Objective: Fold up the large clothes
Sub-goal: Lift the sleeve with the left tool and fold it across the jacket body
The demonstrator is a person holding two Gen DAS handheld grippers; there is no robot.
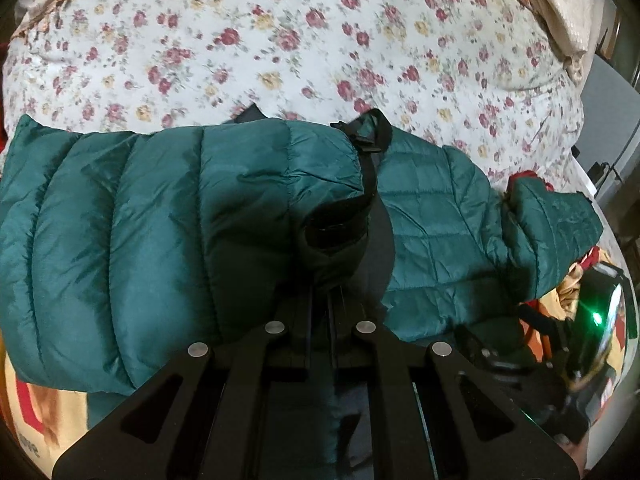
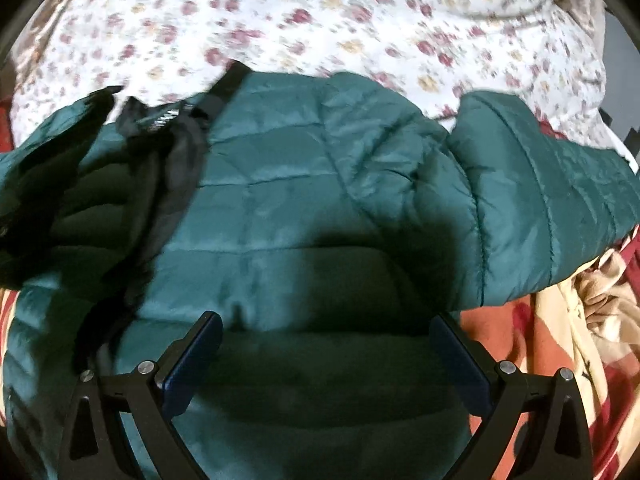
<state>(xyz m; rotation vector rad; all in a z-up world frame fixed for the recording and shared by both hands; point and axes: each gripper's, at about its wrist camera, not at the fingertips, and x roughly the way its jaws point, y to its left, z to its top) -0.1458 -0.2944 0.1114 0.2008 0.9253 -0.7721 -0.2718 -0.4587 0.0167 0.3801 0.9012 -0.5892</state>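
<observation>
A dark green quilted puffer jacket lies across the bed, with black trim and a black strap near its middle. My left gripper is shut, its tips buried in a bunched fold of the jacket beside a black-edged cuff. In the right wrist view the same jacket fills the middle, one sleeve spread to the right. My right gripper hovers over the shadowed jacket body, its blue pads wide apart and nothing pressed between them. Its housing with a green light shows in the left wrist view.
A white floral bedsheet covers the bed beyond the jacket. A beige cloth lies bunched at the far right corner. A red, orange and cream patterned blanket lies under the jacket's near edge.
</observation>
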